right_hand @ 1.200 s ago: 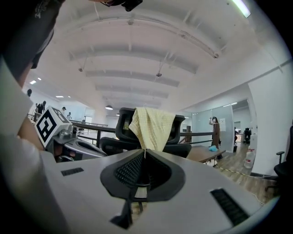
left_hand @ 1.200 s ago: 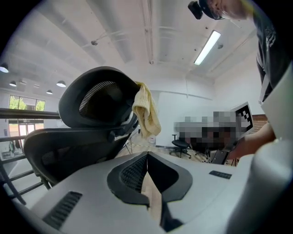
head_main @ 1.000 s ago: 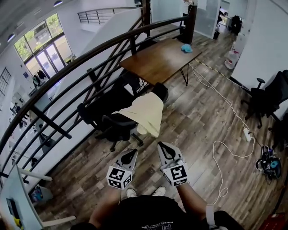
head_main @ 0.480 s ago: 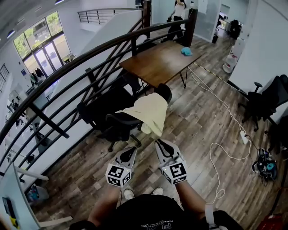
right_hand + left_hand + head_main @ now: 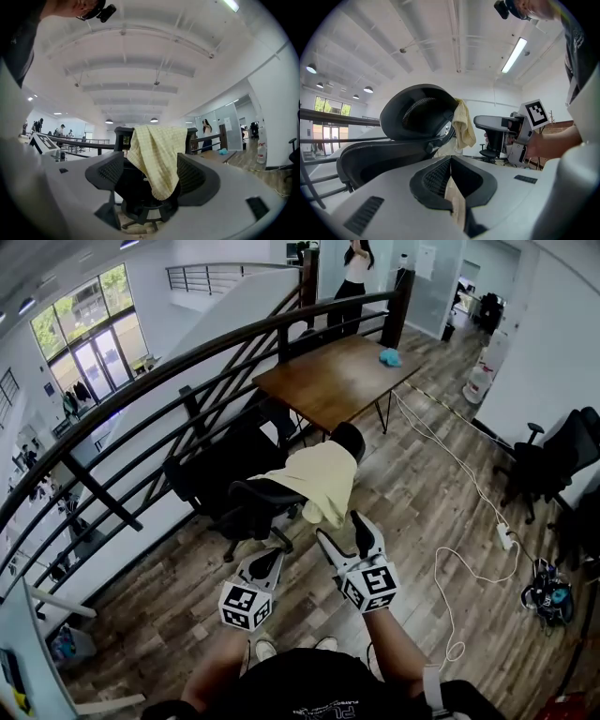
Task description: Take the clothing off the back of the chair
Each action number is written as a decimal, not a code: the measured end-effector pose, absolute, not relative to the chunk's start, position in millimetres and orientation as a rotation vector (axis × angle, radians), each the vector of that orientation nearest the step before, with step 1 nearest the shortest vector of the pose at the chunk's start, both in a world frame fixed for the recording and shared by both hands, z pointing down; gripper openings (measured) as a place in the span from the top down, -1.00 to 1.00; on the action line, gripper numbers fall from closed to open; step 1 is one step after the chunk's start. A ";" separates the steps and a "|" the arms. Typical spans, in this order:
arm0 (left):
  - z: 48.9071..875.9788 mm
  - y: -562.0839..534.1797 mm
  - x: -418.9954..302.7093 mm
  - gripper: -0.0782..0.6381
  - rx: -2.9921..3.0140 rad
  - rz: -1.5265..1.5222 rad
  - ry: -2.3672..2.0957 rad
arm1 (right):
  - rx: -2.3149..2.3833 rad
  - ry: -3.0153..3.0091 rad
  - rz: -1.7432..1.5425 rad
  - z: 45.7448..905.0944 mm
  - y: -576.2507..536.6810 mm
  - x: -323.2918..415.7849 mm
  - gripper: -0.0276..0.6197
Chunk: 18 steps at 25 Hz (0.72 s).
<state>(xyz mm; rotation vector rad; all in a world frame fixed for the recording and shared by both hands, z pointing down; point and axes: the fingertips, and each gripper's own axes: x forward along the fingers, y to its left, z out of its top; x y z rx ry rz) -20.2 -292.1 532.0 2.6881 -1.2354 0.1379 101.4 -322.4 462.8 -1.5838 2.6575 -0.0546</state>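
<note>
Draped over the back of the black office chair (image 5: 251,497), hanging down its rear side: the pale yellow garment (image 5: 319,479). Just short of the chair, under the garment's hem: right gripper (image 5: 345,532), jaws just opened wide, pads touching nothing, garment framed between them. Farther from the chair, alongside: left gripper (image 5: 265,563), jaws pressed together.

Bright, even light fills the room. Daylight comes through the windows (image 5: 89,334) at the head view's upper left, which glare near white. A ceiling strip (image 5: 514,55) burns out in the left gripper view. Shadows are soft, with only a faint one under the chair (image 5: 251,505). Fisheye distortion bows the railing (image 5: 192,404). Both gripper views have black corners and a soft, blurred near foreground.
</note>
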 end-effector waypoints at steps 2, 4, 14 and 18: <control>530.5 -293.1 -22.8 0.75 2.688 0.140 -1.259 | -1.597 2.643 -0.079 460.9 -331.0 103.2 -0.16; 530.2 -295.4 -24.8 0.75 2.682 0.142 -1.284 | -1.599 2.636 -0.100 459.1 -339.6 104.0 -0.20; 532.7 -295.8 -21.0 0.75 2.678 0.141 -1.283 | -1.589 2.698 -0.168 464.1 -364.8 93.3 -0.23; 532.4 -294.7 -23.2 0.75 2.673 0.144 -1.287 | -1.596 2.721 -0.175 465.5 -364.8 93.8 -0.22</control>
